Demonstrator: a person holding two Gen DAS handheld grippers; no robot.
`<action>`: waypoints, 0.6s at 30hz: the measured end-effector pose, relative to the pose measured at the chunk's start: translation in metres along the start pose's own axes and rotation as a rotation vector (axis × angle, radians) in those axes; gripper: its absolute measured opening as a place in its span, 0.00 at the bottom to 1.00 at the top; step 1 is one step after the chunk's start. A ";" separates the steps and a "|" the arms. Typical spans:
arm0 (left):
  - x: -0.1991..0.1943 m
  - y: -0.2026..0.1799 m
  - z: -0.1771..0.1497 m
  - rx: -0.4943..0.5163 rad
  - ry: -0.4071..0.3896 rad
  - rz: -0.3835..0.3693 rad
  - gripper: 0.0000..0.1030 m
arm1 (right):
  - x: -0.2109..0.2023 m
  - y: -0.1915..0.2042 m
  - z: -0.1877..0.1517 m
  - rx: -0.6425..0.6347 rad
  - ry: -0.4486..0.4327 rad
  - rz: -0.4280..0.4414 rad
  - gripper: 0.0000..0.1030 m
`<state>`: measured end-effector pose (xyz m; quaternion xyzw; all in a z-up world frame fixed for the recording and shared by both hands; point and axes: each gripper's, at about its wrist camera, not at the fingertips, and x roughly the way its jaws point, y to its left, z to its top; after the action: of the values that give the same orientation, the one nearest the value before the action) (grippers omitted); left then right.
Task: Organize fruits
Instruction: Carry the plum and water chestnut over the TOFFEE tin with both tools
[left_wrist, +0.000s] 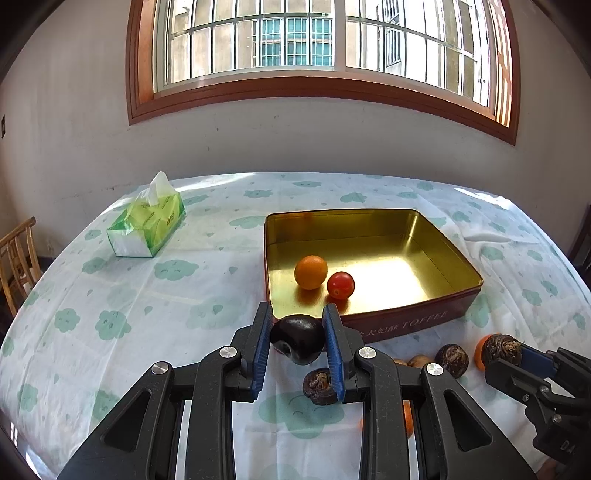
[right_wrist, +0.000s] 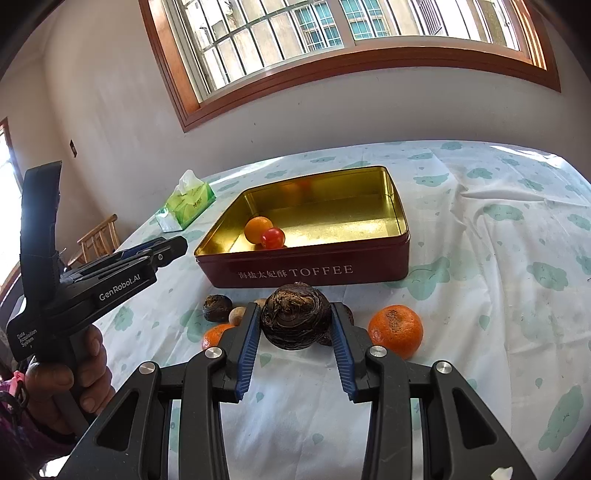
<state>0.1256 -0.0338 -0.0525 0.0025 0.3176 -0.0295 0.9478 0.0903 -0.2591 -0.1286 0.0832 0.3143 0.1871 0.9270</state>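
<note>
Both wrist cameras sit low and close over the table, looking along their fingers toward the window wall at 12 o'clock. The left view stands nearer the toffee tin (left_wrist: 373, 317); the right views it from farther right, tin (right_wrist: 306, 271) ahead. Both share tin, tissue pack (left_wrist: 147, 221) at 10 o'clock and window.

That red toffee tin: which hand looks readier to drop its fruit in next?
Left, probably. The left gripper holds a dark plum right at the tin's near wall. The right gripper, shut on a water chestnut, sits further back.
</note>
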 end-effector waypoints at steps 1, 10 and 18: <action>0.000 0.000 0.001 0.000 0.000 -0.001 0.28 | 0.000 0.000 0.001 -0.001 -0.001 -0.001 0.35; 0.003 -0.004 0.008 0.003 -0.007 -0.001 0.28 | 0.000 0.000 0.012 -0.010 -0.021 -0.002 0.35; 0.007 -0.004 0.011 0.000 -0.009 0.000 0.28 | 0.003 0.002 0.021 -0.014 -0.028 -0.005 0.35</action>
<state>0.1373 -0.0385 -0.0479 0.0025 0.3135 -0.0293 0.9491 0.1052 -0.2571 -0.1133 0.0784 0.3000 0.1858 0.9324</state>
